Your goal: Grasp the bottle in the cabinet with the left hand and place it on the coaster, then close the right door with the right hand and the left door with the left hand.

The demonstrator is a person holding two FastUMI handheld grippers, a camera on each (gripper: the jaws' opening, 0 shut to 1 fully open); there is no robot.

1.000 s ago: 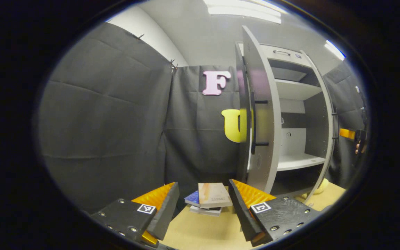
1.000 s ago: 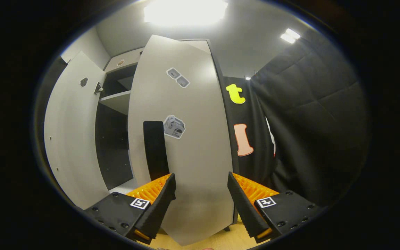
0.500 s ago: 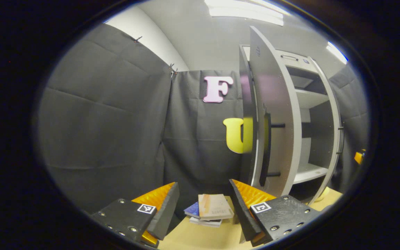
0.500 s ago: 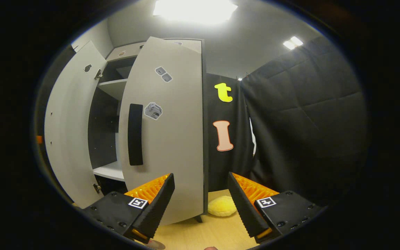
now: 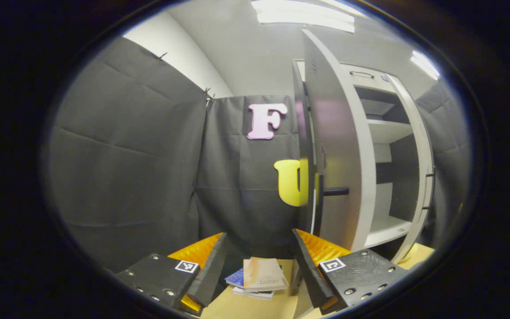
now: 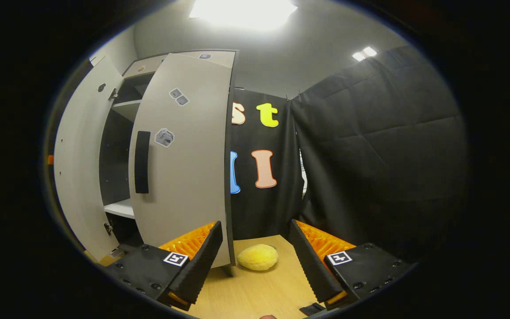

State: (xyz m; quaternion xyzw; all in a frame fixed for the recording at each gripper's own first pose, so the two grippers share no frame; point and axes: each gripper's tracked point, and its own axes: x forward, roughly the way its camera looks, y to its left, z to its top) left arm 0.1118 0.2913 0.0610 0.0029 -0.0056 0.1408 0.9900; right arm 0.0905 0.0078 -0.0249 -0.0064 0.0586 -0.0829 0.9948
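Here, both doors ajar: left tool (image 5: 259, 261) and right tool (image 6: 255, 257) spread wide, empty.

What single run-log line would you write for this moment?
left gripper: open, empty | right gripper: open, empty | left door: ajar | right door: ajar | books: on table | yellow object: beside right door

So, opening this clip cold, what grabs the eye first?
The tall grey cabinet with both doors standing ajar: the right door with its black handle in the right gripper view, the left door edge-on in the left gripper view. Then the soft yellow lump on the wooden table beside the cabinet, and the small stack of books.
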